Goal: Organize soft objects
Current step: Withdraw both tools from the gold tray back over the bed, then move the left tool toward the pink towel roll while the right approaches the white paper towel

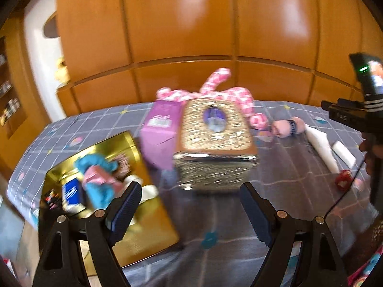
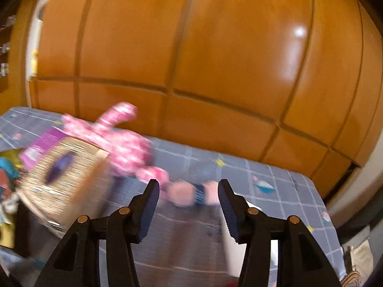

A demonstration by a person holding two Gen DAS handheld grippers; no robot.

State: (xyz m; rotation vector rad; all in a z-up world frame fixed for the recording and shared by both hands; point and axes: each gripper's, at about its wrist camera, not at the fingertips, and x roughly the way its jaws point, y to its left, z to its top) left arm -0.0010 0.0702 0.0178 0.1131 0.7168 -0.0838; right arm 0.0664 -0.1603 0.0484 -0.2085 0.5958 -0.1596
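Note:
A pink-and-white plush toy (image 1: 235,96) lies behind a glittery gold box (image 1: 215,141) on the grey checked cloth; it also shows in the right wrist view (image 2: 126,143). A small pale pink soft item with a dark band (image 1: 287,126) lies to its right, and in the right wrist view (image 2: 191,193) it sits just beyond my open right gripper (image 2: 189,191). A gold tray (image 1: 148,224) at left holds blue and pink soft items (image 1: 100,179). My left gripper (image 1: 189,193) is open and empty, in front of the glittery box.
A purple carton (image 1: 160,131) leans beside the glittery box. White rolled items (image 1: 323,148) and a small red object (image 1: 343,181) lie at right. The right gripper's body (image 1: 354,114) shows at the far right. Wooden wall panels stand behind the table.

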